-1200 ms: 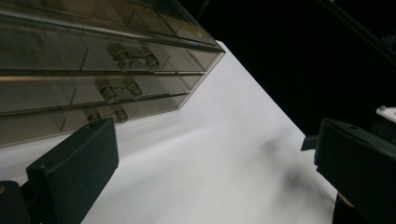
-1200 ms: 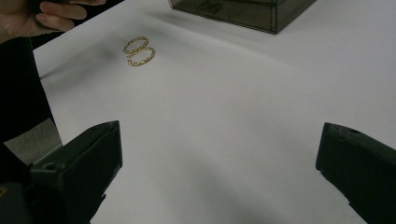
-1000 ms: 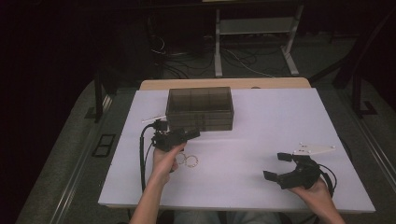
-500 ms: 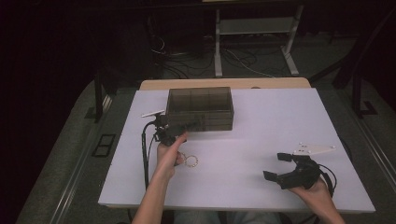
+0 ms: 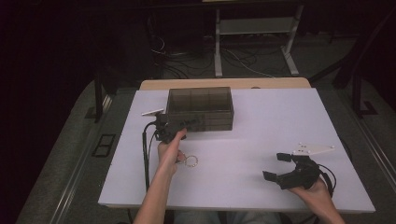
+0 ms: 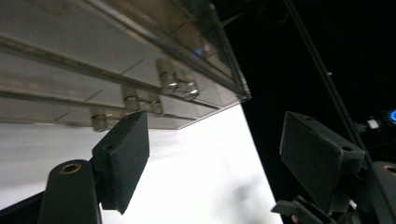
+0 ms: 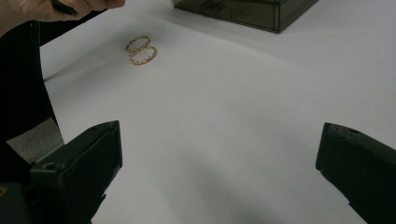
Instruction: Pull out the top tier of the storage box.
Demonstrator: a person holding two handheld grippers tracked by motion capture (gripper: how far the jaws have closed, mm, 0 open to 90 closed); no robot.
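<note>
A smoky clear box (image 5: 200, 107) with compartments stands at the table's far middle. My left gripper (image 5: 173, 126) is at its front left corner, pointing at the front wall. In the left gripper view the box's wall and small metal hinges (image 6: 176, 84) loom close above my left gripper (image 6: 219, 158). Its jaws have just been closing, with nothing between them, and still stand apart. Two gold rings (image 5: 189, 161) lie together by the left hand, also as gold rings (image 7: 141, 50). My right gripper (image 5: 276, 166) rests open at the near right, empty (image 7: 219, 168).
The white table (image 5: 271, 121) ends in a wooden edge behind the box. A black cable (image 5: 145, 154) trails from the left gripper along the table's left side. Beyond the table are a dark floor, cables and a white stand. The box's corner (image 7: 261, 14) is at the top of the right gripper view.
The left hand has carried its gripper away from the rings, up to the box's front left corner. The rings stay on the table. The right gripper has not moved.
</note>
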